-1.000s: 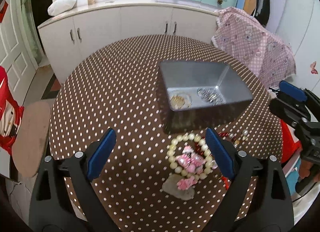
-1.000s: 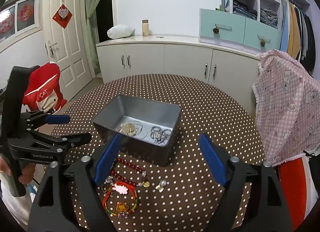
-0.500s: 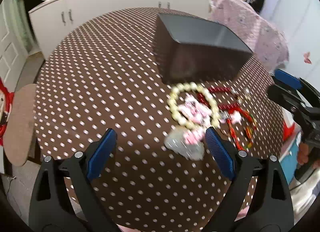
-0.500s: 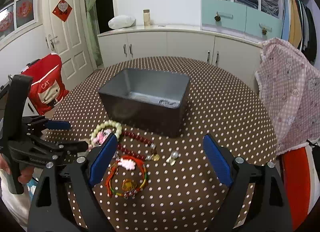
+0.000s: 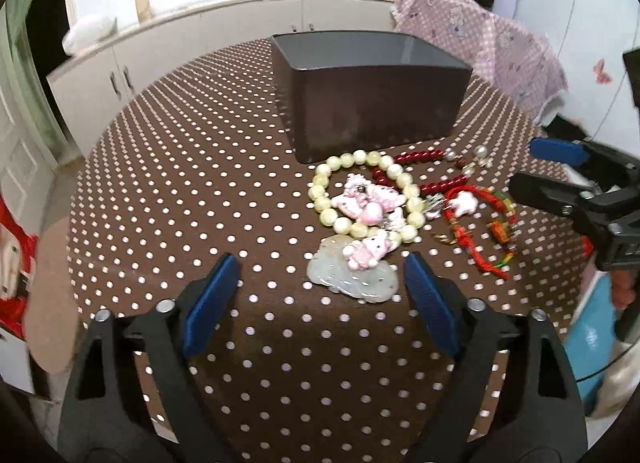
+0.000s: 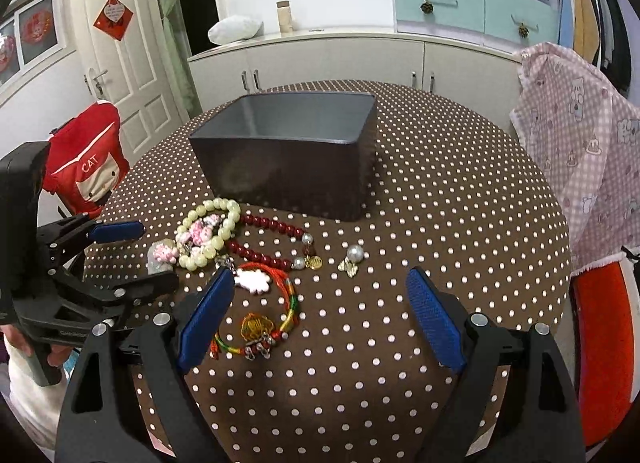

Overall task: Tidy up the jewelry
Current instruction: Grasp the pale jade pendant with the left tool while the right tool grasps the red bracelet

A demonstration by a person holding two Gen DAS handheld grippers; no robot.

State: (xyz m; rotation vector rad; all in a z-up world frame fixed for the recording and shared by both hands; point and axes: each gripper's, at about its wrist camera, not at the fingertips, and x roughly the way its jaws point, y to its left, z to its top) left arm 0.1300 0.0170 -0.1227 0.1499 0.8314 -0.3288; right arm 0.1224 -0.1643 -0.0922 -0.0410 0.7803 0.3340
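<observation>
One grey box [image 6: 288, 155] stands on the dotted table [image 6: 440, 223]; from these low views its contents are hidden, though a second ago two pieces showed inside. Before it lie one pale bead bracelet [image 5: 362, 193], one red bead strand [image 6: 268, 239], one red cord bracelet [image 6: 276, 311] and one pearl earring [image 6: 354, 255]. The left gripper [image 5: 320, 297], just narrowing, and the right gripper [image 6: 316, 315] gape wide, holding nothing.

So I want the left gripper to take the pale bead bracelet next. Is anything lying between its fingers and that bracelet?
Yes. A pale jade-like pendant with a pink charm on it lies between the open left gripper and the pale bead bracelet; more pink charms sit inside the ring.
</observation>
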